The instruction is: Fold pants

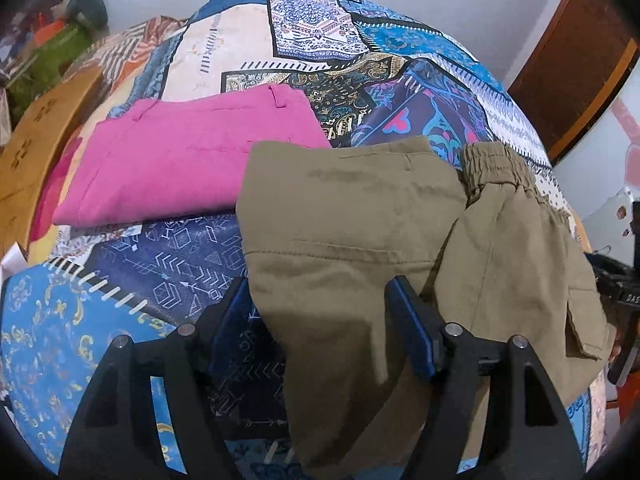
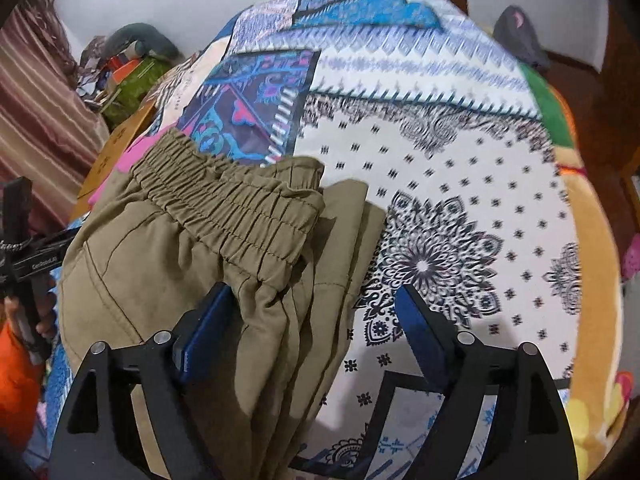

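Note:
Olive-khaki pants [image 1: 352, 232] lie on a patterned bedspread, partly folded, with the elastic waistband [image 1: 496, 168] bunched at the right. My left gripper [image 1: 320, 292] is open, its blue-padded fingers straddling the pants' near left edge. In the right wrist view the same pants [image 2: 180, 264] show their gathered waistband [image 2: 224, 204] and stacked folded layers. My right gripper [image 2: 316, 304] is open around the right edge of those layers. The cloth lies loose between both pairs of fingers.
Folded pink pants [image 1: 188, 160] lie on the bed to the left of the khaki ones. The patchwork bedspread [image 2: 460, 160] spreads to the right. A wooden headboard [image 1: 36, 152] and clutter stand at the far left; a wooden door [image 1: 576, 68] is at the right.

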`<state>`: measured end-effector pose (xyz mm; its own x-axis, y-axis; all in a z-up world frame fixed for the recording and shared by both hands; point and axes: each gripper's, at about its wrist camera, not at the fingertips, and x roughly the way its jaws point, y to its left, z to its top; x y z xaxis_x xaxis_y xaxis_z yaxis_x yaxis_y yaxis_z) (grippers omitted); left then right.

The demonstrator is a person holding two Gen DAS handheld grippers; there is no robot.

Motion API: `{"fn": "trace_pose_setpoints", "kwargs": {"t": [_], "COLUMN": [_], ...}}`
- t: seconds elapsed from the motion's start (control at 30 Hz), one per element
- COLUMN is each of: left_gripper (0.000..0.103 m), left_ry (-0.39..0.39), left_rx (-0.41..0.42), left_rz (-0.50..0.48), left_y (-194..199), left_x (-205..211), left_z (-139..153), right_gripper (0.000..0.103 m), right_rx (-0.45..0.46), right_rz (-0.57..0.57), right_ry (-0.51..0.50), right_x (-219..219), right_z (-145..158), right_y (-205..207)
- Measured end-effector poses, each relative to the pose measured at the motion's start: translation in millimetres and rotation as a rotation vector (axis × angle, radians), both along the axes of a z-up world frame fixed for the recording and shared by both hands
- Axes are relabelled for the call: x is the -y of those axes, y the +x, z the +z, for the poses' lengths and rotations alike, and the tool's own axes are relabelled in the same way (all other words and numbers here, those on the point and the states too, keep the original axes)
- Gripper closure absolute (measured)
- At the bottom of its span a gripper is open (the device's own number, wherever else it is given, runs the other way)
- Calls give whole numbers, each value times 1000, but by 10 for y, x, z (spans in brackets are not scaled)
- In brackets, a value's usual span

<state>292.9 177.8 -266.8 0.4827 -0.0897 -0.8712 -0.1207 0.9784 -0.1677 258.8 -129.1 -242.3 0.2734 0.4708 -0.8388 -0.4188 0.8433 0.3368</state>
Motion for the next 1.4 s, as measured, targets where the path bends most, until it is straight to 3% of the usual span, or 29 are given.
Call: {"fn": "trace_pose_setpoints", "kwargs": {"t": [0.17,0.3,0.47,0.67,0.8,1.07,1.2,1.27,1.4], "left_gripper": [36,47,71,83,88,92,92,85,84], "left_ry": [-8,-8,26,81,86,66,58,30,-31], "left_rx": [1,0,10,35,52,69,14,-11,-22], "left_rz": [6,6,-4,-15,-12,-73,-77,-82,-61], "left_y": [16,-3,-61,-142,-182,-187,-72,-20,60], "left_x": [5,8,29,103,107,253,228,194,104], "left_z": [-19,2,75,227,331,420,195,65,-14], "right_gripper": [22,44,56,72,82,82,70,60,63], "right_rx": [-50,-50,-30,75,95,59,27,12,9], "right_rz": [11,51,74,109,109,97,81,90,102], "right_ry": [63,92,86,17,37,94,88,52,58], "right_x": [18,-22,-100,-271,-213,-124,-106,-142,-198], "right_z": [-96,-61,-21,96,190,251,183,104,18], "right_y": [93,59,33,-27,4,8,9,33,74]}}
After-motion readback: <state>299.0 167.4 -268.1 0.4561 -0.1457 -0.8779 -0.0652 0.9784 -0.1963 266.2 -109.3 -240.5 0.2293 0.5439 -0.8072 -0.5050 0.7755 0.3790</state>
